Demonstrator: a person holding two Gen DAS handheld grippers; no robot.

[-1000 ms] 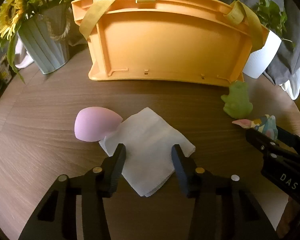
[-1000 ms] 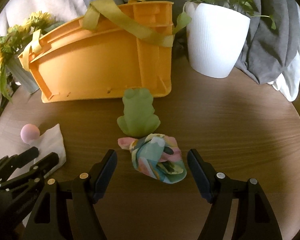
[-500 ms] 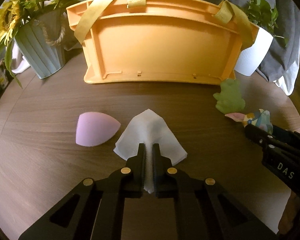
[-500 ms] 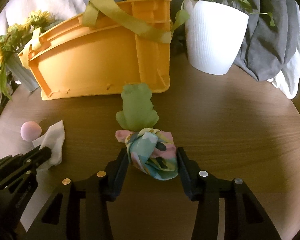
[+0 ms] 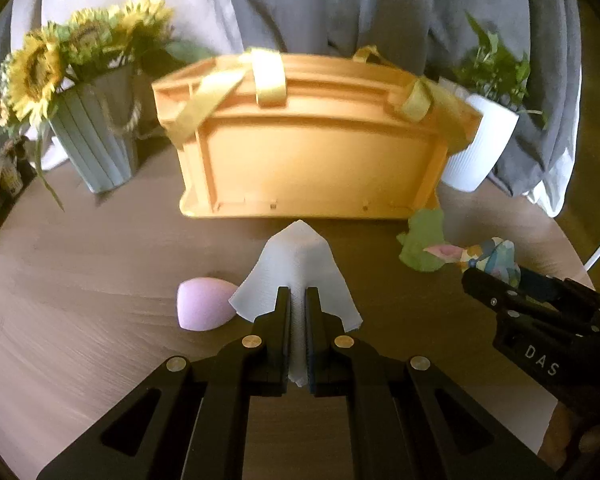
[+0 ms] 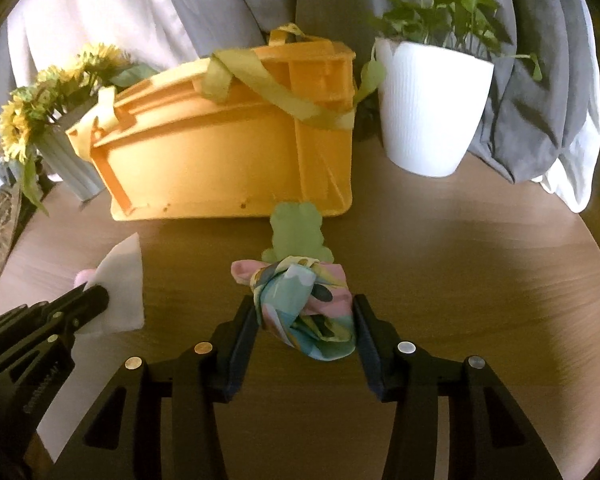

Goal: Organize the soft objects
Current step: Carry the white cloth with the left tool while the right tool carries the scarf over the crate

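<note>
A limp white ribbed cloth (image 5: 300, 268) was pinched peaked in the left tongs (image 5: 298, 300), while a knotted patterned fabric bundle (image 6: 306, 308) was clamped by the right tongs (image 6: 306, 320).

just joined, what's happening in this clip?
A person with two handheld grippers is sorting soft items on a round table. The left gripper is shut on a white cloth, which drapes from it. The right gripper is clamped on a patterned fabric bundle. A pink sponge and green frog lie on the table by the orange basket.
</note>
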